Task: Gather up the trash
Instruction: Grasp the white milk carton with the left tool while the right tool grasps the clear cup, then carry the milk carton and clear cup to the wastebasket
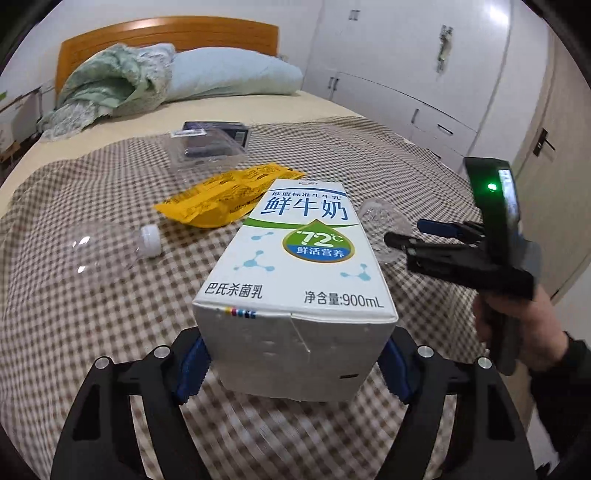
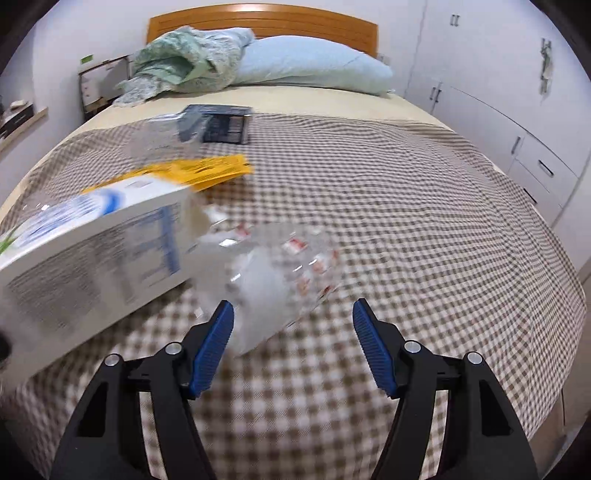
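A white milk carton (image 1: pixel 295 280) lies on the checked bedspread (image 1: pixel 92 314); my left gripper (image 1: pixel 295 369) is shut on its near end, blue pads against both sides. The carton also shows blurred in the right wrist view (image 2: pixel 92 251). A clear plastic cup (image 2: pixel 280 280) lies on its side just ahead of my right gripper (image 2: pixel 291 347), which is open, its left pad close to the cup. The right gripper shows in the left wrist view (image 1: pixel 406 236) beside the cup (image 1: pixel 384 225). A yellow wrapper (image 1: pixel 221 195), a clear bottle (image 1: pixel 110 247) and a clear clamshell box (image 1: pixel 207 147) lie beyond.
A dark box (image 2: pixel 218 125) lies farther up the bed. Pillow (image 2: pixel 310 62) and crumpled blanket (image 2: pixel 177 59) sit at the wooden headboard (image 2: pixel 266 18). White wardrobes (image 2: pixel 498 92) line the right wall. A shelf (image 2: pixel 22 118) stands at the left.
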Tool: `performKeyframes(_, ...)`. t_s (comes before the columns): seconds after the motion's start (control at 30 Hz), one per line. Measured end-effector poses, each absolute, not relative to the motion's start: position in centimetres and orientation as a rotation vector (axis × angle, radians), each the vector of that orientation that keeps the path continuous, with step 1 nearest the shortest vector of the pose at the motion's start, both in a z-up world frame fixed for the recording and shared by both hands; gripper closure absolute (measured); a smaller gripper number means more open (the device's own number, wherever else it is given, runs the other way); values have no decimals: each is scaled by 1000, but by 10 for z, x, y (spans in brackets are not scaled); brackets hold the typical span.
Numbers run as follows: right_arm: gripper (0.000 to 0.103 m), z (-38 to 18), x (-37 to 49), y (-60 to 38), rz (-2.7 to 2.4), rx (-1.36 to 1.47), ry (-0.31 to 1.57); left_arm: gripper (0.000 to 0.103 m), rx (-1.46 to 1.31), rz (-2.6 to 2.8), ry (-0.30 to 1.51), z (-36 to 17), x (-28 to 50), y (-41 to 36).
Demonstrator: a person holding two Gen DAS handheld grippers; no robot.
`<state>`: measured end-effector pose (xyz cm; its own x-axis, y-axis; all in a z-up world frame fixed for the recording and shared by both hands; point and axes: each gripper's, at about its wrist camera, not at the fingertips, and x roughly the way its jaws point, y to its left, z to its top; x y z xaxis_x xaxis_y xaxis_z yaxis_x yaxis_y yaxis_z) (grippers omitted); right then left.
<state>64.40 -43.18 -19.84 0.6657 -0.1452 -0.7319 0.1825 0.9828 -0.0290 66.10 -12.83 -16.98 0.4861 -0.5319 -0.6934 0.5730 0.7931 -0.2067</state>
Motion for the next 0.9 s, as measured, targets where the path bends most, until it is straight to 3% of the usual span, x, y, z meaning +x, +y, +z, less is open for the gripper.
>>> performKeyframes(0.03,91,-197,640,-442,-194,103,833,30,46,-659,823,-165,655,-127)
performKeyframes(0.07,100,-195,635,-449,-194,135,830,30,36,-640,814,-157,649,-125)
performKeyframes(0.5,101,-129,487,-508,-173,196,718,33,22,-495,770,-80,586,-124)
performKeyframes(0.9,101,-158,289,-591,-280,278,745,33,75,-636,711,-14,439,-184)
